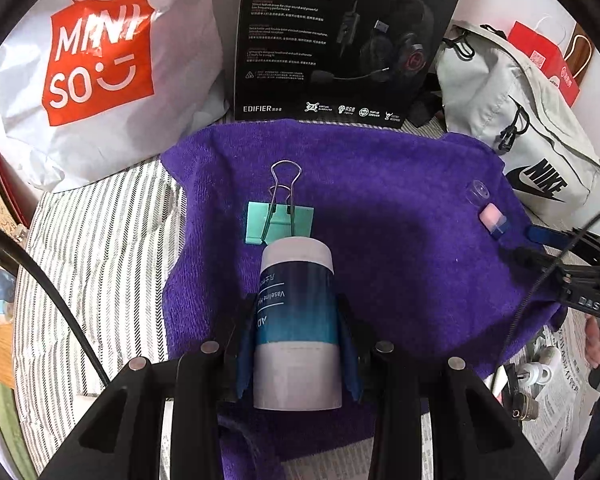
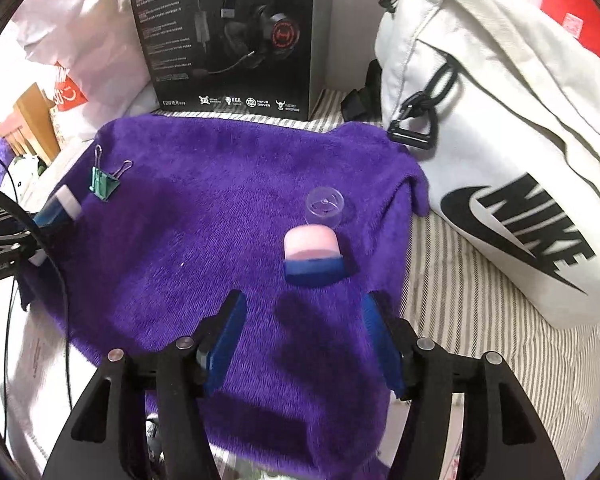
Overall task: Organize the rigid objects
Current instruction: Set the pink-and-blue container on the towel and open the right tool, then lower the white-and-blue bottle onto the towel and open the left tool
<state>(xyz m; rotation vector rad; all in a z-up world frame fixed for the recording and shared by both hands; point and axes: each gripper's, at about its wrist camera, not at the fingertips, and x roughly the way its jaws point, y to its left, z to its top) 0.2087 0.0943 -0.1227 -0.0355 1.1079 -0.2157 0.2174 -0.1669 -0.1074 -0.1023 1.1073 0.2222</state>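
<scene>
Purple towel (image 2: 204, 216) lies spread over a striped sheet (image 1: 96, 240), and on it rest a green binder clip (image 1: 280, 222) and a small pink-and-blue bottle (image 2: 312, 256) with a clear cap, well apart from each other. The left claw (image 1: 296, 332) pinches a blue-and-white tube (image 1: 296, 320) just above the towel, its far end just beside the clip. The right claw (image 2: 304, 320) stands spread and empty, with the little bottle lying just beyond its blue pads (image 2: 228, 336).
</scene>
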